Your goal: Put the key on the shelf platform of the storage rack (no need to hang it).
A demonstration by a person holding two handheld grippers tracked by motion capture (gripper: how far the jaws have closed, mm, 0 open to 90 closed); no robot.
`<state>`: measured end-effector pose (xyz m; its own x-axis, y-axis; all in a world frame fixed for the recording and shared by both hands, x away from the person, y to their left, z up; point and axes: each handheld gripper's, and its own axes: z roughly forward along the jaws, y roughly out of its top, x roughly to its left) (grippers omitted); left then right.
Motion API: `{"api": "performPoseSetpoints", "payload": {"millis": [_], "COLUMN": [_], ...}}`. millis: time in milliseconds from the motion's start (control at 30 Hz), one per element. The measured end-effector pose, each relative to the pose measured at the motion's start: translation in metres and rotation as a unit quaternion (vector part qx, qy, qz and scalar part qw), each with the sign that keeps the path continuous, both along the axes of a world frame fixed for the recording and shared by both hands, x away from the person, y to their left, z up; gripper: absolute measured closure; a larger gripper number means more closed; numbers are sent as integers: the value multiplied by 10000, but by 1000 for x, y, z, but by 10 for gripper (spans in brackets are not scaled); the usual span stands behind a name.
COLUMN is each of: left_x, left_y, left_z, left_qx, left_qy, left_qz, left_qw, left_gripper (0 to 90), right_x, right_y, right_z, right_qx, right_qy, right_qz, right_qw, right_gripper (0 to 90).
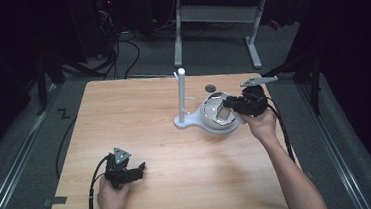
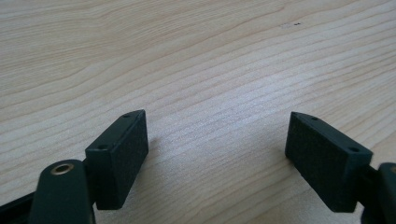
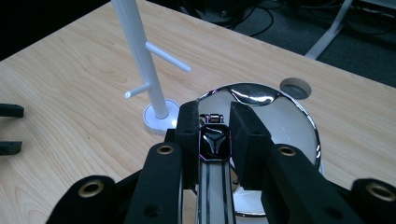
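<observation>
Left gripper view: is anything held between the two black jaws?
No. The left gripper stands with its jaws wide apart, and between them lies bare wooden table.

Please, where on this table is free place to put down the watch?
Bare wood lies left of the white stand, from the table far edge down to the left gripper. The near right corner is bare too. It is crowded around the shiny bowl, where the right gripper holds the watch.

Your stand (image 1: pixel 182 97) sat right of centre on the worktop (image 1: pixel 139 118), with the bowl (image 1: pixel 215 124) touching its base on the right. Your right gripper (image 1: pixel 228 102) hung over the bowl, clamped on a watch (image 3: pixel 215 144). Your left gripper (image 1: pixel 137 169) sat near the front edge, well apart from all that.
</observation>
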<state>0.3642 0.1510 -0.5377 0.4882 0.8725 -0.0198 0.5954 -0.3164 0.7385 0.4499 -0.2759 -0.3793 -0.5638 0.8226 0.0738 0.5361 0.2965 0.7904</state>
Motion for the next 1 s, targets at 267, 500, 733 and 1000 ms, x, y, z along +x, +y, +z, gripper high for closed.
{"api": "performPoseSetpoints", "payload": {"millis": [267,500,733,1000], "left_x": [0,0,0,0], "left_y": [0,0,1,0], "left_z": [0,0,0,0], "left_qx": [2,12,-5,1], "left_qy": [-1,-4,11,-2], "left_qz": [-2,-4,-11,-3], "left_qw": [10000,10000,10000,10000], "left_gripper": [215,214,217,215], "right_x": [11,17,25,32], "right_y": [3,5,7,9], "right_z": [-12,-18,-26,-35], "right_qx": [-100,-167,-237,-125], "right_qy": [101,170,337,459], "right_qz": [-57,-103,-106,-154], "right_qw": [9999,9997,9991,9988], "right_gripper": [746,746,746,746]}}
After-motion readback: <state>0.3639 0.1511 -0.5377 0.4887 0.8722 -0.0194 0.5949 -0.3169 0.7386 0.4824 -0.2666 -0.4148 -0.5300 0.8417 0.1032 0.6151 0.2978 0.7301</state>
